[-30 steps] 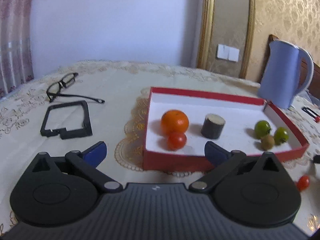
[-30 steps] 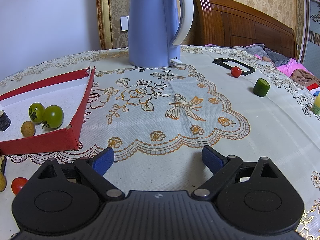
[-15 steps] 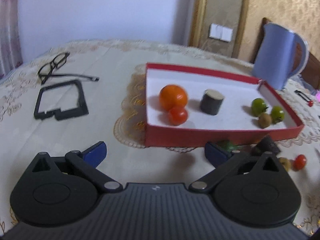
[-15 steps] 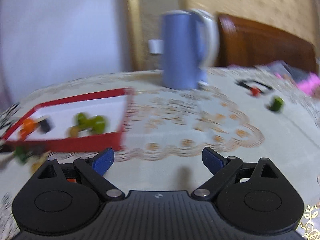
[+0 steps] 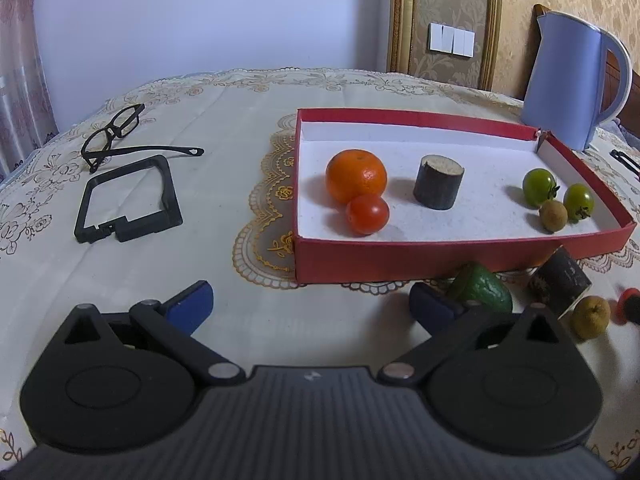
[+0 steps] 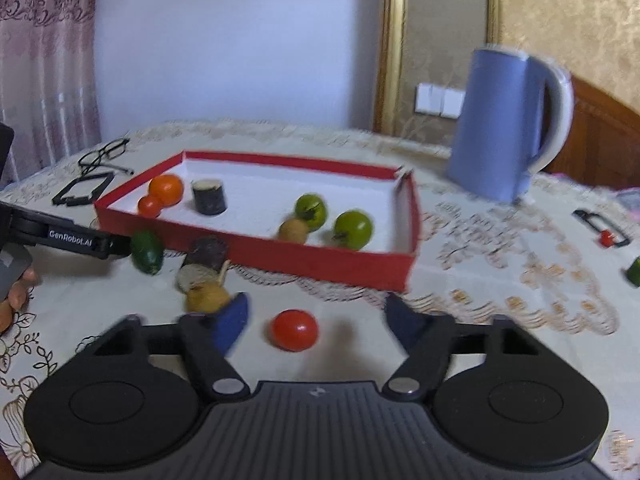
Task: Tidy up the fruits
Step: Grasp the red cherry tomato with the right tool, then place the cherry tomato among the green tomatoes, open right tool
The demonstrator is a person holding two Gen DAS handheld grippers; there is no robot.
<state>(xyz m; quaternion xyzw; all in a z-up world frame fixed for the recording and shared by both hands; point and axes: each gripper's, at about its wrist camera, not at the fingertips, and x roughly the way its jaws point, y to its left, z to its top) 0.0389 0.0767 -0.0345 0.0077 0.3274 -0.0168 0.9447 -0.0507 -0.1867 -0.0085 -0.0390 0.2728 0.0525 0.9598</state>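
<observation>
Six pieces lie in the red tray [image 5: 460,268]: an orange [image 5: 356,176] touching a red tomato [image 5: 367,214], a dark cut cylinder [image 5: 439,182], two green tomatoes [image 5: 539,187] with a brown longan [image 5: 553,213] between them. Outside the near wall: a green fruit piece [image 6: 147,252], a second dark cylinder [image 6: 206,258] on its side, a yellowish fruit [image 6: 208,298], a loose red tomato [image 6: 295,330].

Right gripper [image 6: 316,322] spread wide, empty, the loose tomato between its fingers, untouched; its left pad [image 6: 230,326] covers part of the yellowish fruit. Left gripper [image 5: 308,304] also wide apart, nothing held; its right finger [image 5: 434,307] cuts off the green piece.

Around: blue kettle [image 6: 502,128] beyond the tray's far corner, eyeglasses [image 5: 116,136] and black frame [image 5: 128,200] to the left on the lace tablecloth [image 5: 200,120]. Right-wrist view motion-blurred; far items at its right edge hard to name.
</observation>
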